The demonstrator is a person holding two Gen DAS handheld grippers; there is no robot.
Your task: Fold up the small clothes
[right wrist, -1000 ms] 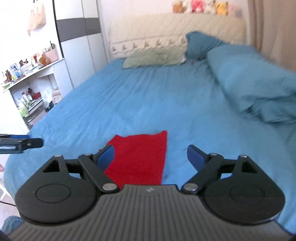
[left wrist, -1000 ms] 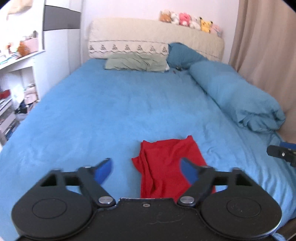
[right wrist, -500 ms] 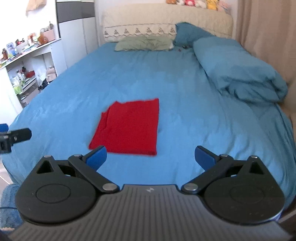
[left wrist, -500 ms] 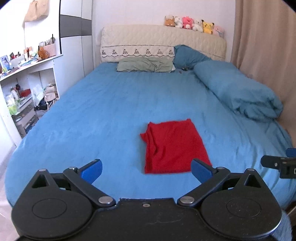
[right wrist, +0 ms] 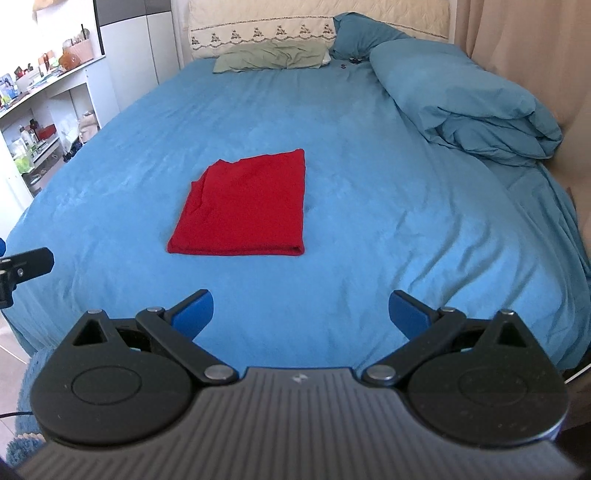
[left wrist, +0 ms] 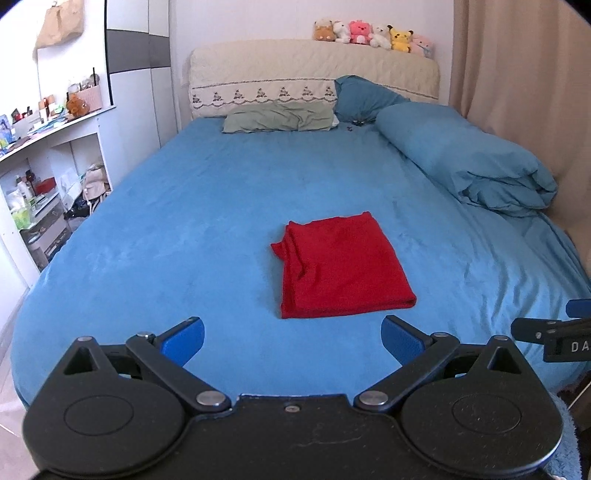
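Note:
A red garment (left wrist: 340,266) lies folded into a flat rectangle on the blue bed sheet (left wrist: 184,229); it also shows in the right wrist view (right wrist: 247,210). Its left edge shows a few loose layers. My left gripper (left wrist: 291,341) is open and empty, held back over the foot of the bed, apart from the garment. My right gripper (right wrist: 301,314) is open and empty too, also back from the garment. The right gripper's tip shows at the right edge of the left wrist view (left wrist: 546,332), and the left gripper's tip at the left edge of the right wrist view (right wrist: 26,264).
A rolled blue duvet (left wrist: 461,158) lies along the bed's right side by a beige curtain (left wrist: 517,74). A green pillow (left wrist: 280,118) and a blue pillow (left wrist: 365,98) lie at the headboard, with plush toys (left wrist: 373,35) on top. White shelves (left wrist: 44,177) stand left.
Both grippers have pulled back and up from the red garment, which now lies farther ahead. The garment itself stays folded in place.

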